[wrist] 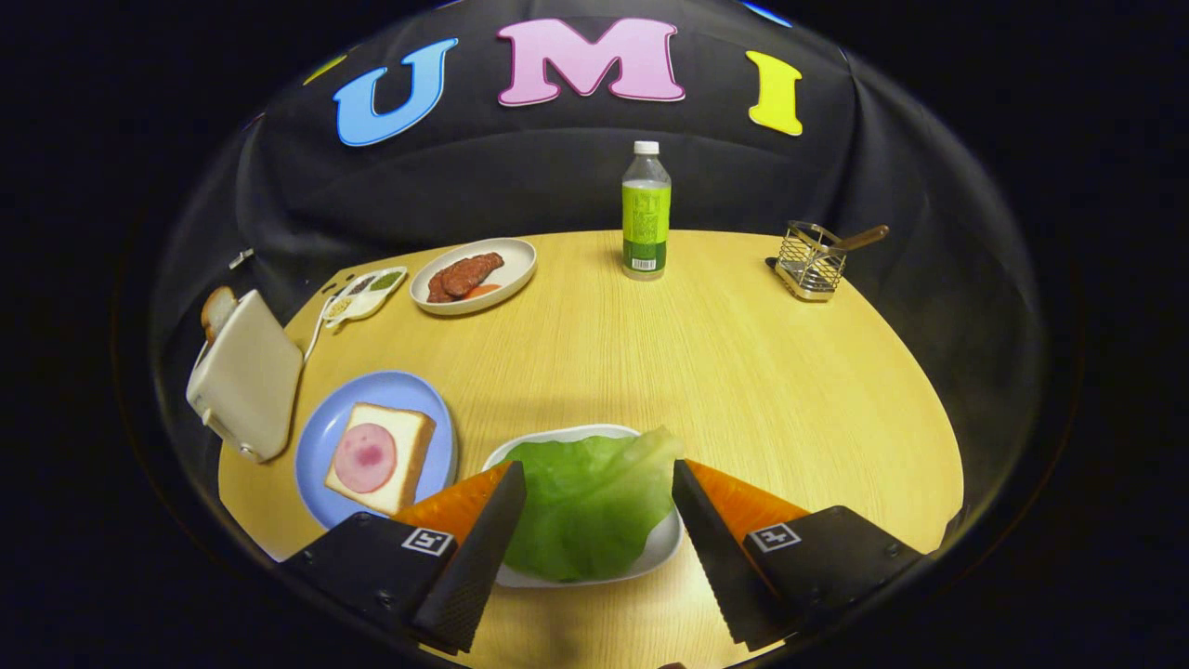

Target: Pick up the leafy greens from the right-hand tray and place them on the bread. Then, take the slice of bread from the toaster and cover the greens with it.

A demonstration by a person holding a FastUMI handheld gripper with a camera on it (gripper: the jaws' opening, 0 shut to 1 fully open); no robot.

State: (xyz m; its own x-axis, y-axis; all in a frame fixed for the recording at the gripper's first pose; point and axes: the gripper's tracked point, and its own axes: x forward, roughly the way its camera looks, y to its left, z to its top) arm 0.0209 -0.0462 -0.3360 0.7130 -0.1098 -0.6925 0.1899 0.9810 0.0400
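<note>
Wood table (743, 372), greens (590, 502) btwn open gripper (599, 478) fingers, on tray (661, 548)

Bare tabletop (743, 372) beyond the spread tongs (599, 476); bottle (646, 212), rack (811, 260) far back.

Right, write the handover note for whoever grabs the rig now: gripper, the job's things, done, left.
Hand-held gripper: open, fingers straddling the leafy greens, not pressing them.
Greens lie in the white tray between the fingers.
Bread with ham sits on the blue plate, beside the tray.
Second slice stands in the toaster, beyond the plate.
Done: nothing placed.
Left: grasp greens, lay on bread, fetch toaster slice, cover.
</note>
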